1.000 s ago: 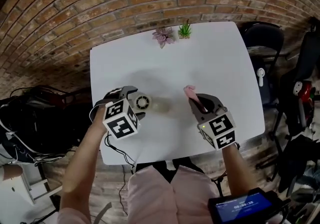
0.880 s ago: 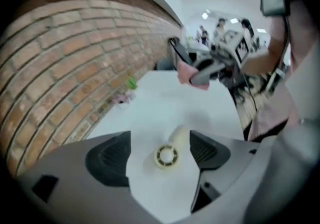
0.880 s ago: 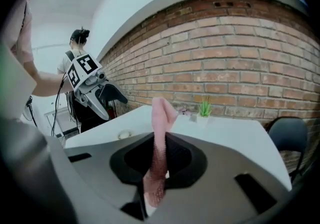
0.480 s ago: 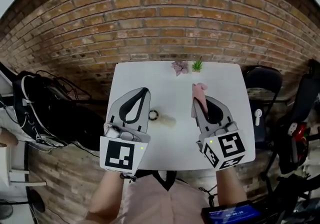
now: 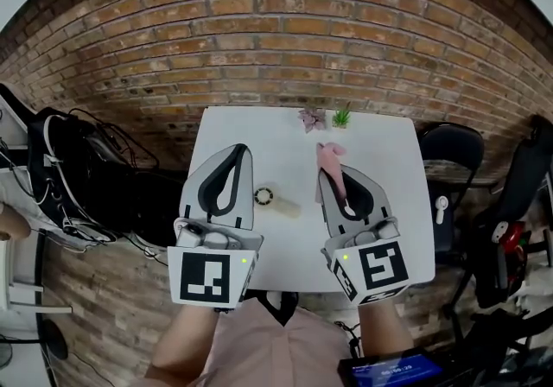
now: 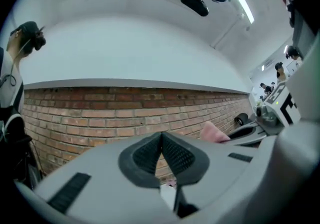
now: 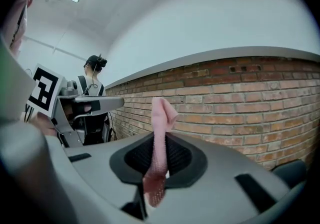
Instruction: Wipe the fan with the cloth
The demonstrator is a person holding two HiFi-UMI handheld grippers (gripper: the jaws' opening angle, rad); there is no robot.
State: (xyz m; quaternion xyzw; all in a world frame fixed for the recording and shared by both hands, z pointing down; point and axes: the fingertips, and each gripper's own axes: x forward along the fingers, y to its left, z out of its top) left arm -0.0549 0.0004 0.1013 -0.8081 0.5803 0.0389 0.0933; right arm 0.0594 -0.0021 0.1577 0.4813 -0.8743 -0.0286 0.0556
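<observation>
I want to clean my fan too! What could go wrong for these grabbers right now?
The cloth is only pinched as a thin strip in the right gripper, so it might slip out. The little fan lies loose on the table, and the left gripper is shut and empty, so wiping might push the fan around.

Far side is closed by the brick wall [image 5: 276, 40]; two small plants [image 5: 324, 118] stand at the back edge of the table [image 5: 281, 148], just before it. Between my left gripper [image 5: 242, 150] and my right gripper [image 5: 326, 174] a lane lies open; the fan [image 5: 263, 196] sits on the tabletop below it, nearer my left. The cloth [image 5: 329, 155] juts forward from my right tips. Right flank: black chair [image 5: 451, 152] beside the table edge. Left flank: cable tangle [image 5: 78, 178] on the floor
</observation>
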